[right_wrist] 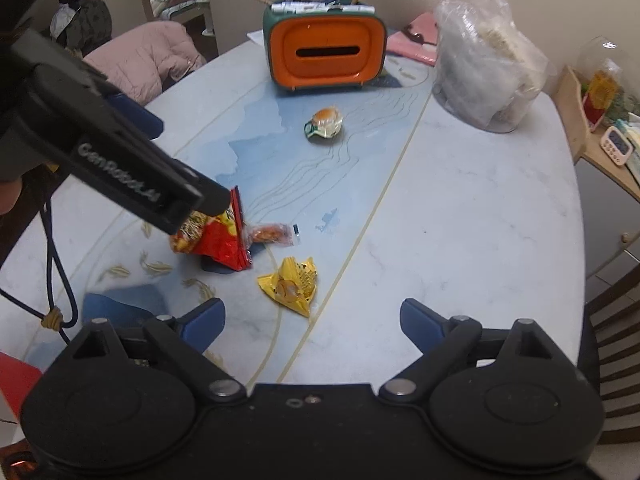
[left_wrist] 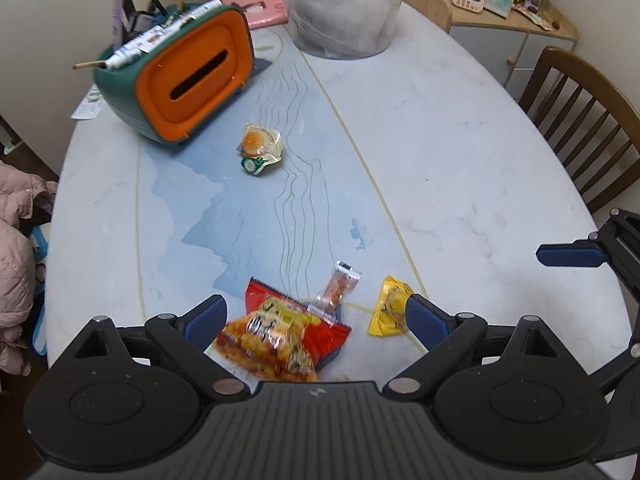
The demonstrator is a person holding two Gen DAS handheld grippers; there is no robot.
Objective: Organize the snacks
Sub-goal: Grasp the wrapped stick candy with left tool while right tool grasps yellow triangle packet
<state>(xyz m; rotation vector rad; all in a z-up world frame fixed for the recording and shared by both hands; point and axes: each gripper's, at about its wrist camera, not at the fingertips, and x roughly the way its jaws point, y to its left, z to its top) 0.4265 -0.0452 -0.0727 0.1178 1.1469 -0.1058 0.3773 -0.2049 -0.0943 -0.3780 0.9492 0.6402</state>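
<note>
A red and yellow snack bag [left_wrist: 276, 336] lies between the open fingers of my left gripper [left_wrist: 316, 320], near the table's front edge; it also shows in the right wrist view [right_wrist: 220, 240]. A small clear packet with orange snack [left_wrist: 340, 286] lies just behind it [right_wrist: 270, 234]. A yellow wrapped snack [left_wrist: 390, 306] sits by the left gripper's right finger [right_wrist: 290, 284]. A round orange snack in a clear and green wrapper [left_wrist: 258, 148] lies mid-table [right_wrist: 324, 122]. My right gripper [right_wrist: 312, 324] is open and empty, just short of the yellow snack.
A green and orange tissue box with pens [left_wrist: 180, 76] stands at the back [right_wrist: 326, 52]. A large clear plastic bag [left_wrist: 340, 8] sits at the back right [right_wrist: 486, 68]. A pink item [left_wrist: 256, 4] lies behind. A wooden chair [left_wrist: 580, 120] stands at the right.
</note>
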